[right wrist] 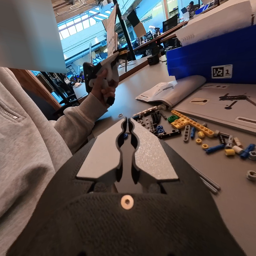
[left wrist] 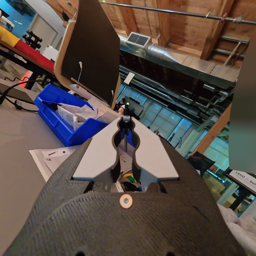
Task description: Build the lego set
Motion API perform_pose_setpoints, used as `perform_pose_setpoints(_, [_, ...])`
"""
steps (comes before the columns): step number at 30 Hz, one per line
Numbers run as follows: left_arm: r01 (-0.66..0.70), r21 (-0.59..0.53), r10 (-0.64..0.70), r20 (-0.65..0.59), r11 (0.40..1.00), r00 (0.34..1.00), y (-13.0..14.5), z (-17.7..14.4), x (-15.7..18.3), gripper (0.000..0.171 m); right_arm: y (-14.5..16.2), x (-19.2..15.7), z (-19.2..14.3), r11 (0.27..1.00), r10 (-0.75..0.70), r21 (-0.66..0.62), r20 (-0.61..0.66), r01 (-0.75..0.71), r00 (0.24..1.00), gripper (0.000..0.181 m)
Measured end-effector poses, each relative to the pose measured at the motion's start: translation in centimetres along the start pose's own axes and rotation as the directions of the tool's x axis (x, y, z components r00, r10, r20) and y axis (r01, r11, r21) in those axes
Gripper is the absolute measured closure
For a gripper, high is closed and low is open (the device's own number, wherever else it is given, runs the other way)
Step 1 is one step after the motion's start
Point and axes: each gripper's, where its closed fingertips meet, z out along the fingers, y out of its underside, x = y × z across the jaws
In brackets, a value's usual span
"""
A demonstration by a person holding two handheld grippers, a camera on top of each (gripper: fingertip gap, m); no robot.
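Note:
My left gripper point(left wrist: 126, 120) is raised above the table and shut on a thin black axle point(left wrist: 125, 138) with a grey bush point(left wrist: 126, 118) on it, pinched at the fingertips. In the right wrist view a hand holds the left gripper point(right wrist: 120, 53) aloft, and the axle point(right wrist: 125, 65) hangs down from it. My right gripper point(right wrist: 127, 120) is shut with nothing between its tips, low over the table beside the loose pieces. These include a yellow beam assembly point(right wrist: 191, 124), a green gear point(right wrist: 171, 118), black beams point(right wrist: 169, 134), and blue pins point(right wrist: 214, 148).
An open instruction booklet point(right wrist: 207, 105) lies behind the pieces and shows in the left wrist view point(left wrist: 45, 159) too. A blue bin point(left wrist: 62, 124) with paper bags stands behind it point(right wrist: 207, 58). A person's grey sleeve point(right wrist: 77, 119) fills the left. Small rings point(right wrist: 251, 175) lie at the right edge. Some 25 cm of space lies between my two pairs of fingers.

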Motion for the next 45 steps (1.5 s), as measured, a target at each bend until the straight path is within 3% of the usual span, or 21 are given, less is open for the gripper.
perform_pose_setpoints(45, [0.050, 0.112, -0.062, 0.113, 0.992, 0.992, -1.5, -1.5, -2.4, 0.165, 0.0, 0.0, -0.1, 1.000, 0.016, 0.001, 0.004, -0.016, 1.000, 0.181])
